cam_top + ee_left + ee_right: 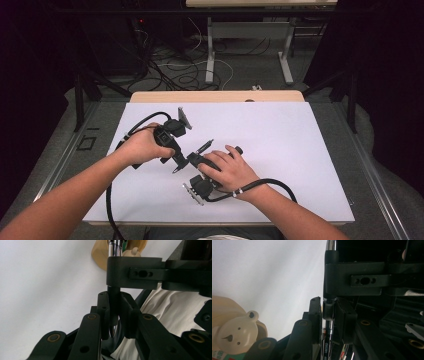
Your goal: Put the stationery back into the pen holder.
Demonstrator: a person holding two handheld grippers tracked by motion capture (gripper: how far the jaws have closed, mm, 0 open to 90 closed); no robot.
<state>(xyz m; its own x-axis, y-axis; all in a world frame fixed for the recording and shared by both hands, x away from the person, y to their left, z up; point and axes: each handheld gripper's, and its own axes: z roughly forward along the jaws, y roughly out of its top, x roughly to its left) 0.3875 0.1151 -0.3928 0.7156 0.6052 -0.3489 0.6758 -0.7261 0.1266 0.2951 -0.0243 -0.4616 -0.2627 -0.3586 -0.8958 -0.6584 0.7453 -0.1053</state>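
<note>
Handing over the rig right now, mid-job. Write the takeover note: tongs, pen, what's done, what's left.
Left tongs: shut on the slim black-and-chrome pen, near its tip.
Right tongs: shut on the same pen, on its printed barrel.
Things: the pen spans both tongs over the white table; a cream bear-shaped figure sits close by.
Done: both grips are set.
Left: probably twisting or pulling the pen apart, though I cannot tell which. Keep both grips firm.
</note>
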